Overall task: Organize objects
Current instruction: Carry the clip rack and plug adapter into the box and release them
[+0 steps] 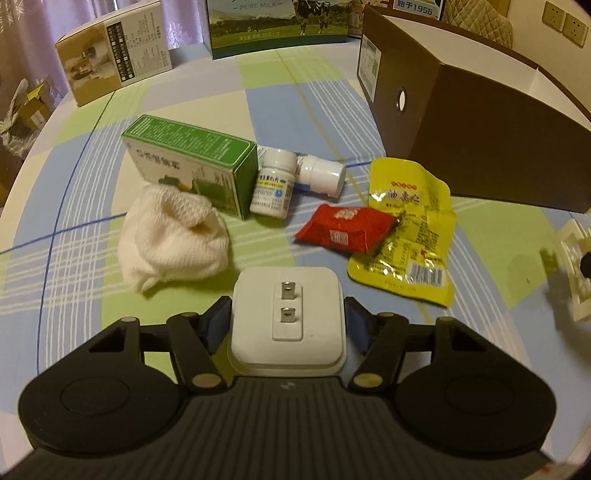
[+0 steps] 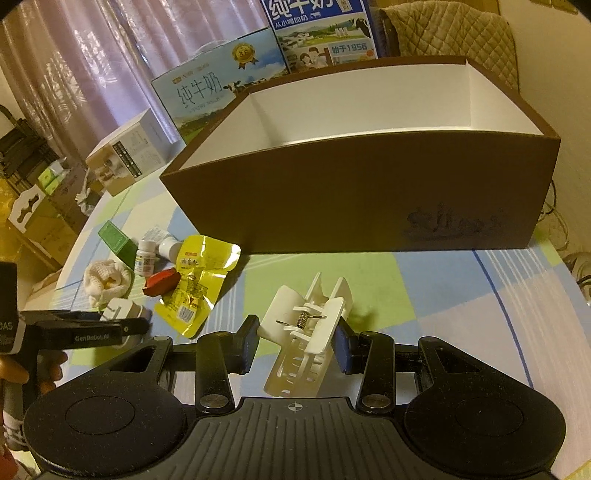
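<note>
1. The table [image 1: 258, 92] is round and has a cloth with blue, green and white squares. Behind it hang pale purple curtains [image 2: 92, 55], and milk cartons [image 2: 218, 92] stand at the far edge. A chair with a padded cover [image 2: 454, 33] is behind the box.

2. A big brown box [image 2: 369, 192] with white inside walls sits on the table, open at the top. It looks empty, as far as its inside shows. I think the things should go in there.

3. The left tool [image 1: 288, 325] has its two sides pressed on a white plug [image 1: 288, 317]. The plug's metal pins point up and forward.

4. The right tool [image 2: 295, 343] has its sides closed on a white hair clip [image 2: 306, 332]. The clip sits crooked, just in front of the box.

5. Still on the table in a little pile: a green box [image 1: 192, 162], two small white bottles [image 1: 273, 184], a white cloth ball [image 1: 173, 236], a red packet [image 1: 347, 229] and a yellow snack bag [image 1: 406, 229].

6. What could go wrong: the clip is held at a slant, so it might twist and pop out. The box wall is tall, so the clip or plug could bump the rim and fall outside. The plug is smooth and might slide. The two tools are close, so they could knock each other.
</note>
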A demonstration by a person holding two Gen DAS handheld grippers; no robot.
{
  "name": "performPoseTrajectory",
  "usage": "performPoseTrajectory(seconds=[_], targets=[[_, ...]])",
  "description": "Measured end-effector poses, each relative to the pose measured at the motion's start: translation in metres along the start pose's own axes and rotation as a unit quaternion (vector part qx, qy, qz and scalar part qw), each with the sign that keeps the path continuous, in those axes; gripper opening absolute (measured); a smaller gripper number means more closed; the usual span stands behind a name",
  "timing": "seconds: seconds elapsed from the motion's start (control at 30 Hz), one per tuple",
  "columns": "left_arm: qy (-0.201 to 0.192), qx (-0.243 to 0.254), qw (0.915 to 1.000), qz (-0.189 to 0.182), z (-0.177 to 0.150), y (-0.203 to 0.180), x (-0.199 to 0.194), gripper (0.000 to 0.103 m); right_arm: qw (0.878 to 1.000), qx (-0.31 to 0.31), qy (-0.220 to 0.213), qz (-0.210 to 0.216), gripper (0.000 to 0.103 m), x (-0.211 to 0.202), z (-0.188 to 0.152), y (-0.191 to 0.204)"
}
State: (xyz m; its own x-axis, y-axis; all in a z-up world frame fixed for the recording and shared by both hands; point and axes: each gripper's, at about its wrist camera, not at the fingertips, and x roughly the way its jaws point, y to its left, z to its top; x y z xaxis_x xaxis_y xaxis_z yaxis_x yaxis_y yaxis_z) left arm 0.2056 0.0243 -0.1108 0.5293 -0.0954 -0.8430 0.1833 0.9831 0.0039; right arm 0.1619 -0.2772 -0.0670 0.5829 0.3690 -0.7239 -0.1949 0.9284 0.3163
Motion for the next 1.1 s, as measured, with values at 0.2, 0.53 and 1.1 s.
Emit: performPoseTrajectory(seconds=[0.2,0.53,1.1], targets=[[-0.009,0.001,0.9999,-0.005,-0.004,-0.003,-0.026,0.061,1.0,-0.008,-0.007,0.002,0.039,-0.012,0.004,0.0],[-0.054,0.029,0.998,-0.014,0.033,-0.02,-0.076,0.061,0.998,-0.041,-0.036,0.006,0.039,-0.041,0.027,-0.002],[-0.079,0.119,0.989,-0.036,0.122,-0.098,-0.087,0.061,0.997,-0.025,-0.041,0.057,0.039,-0.086,0.13,-0.059]])
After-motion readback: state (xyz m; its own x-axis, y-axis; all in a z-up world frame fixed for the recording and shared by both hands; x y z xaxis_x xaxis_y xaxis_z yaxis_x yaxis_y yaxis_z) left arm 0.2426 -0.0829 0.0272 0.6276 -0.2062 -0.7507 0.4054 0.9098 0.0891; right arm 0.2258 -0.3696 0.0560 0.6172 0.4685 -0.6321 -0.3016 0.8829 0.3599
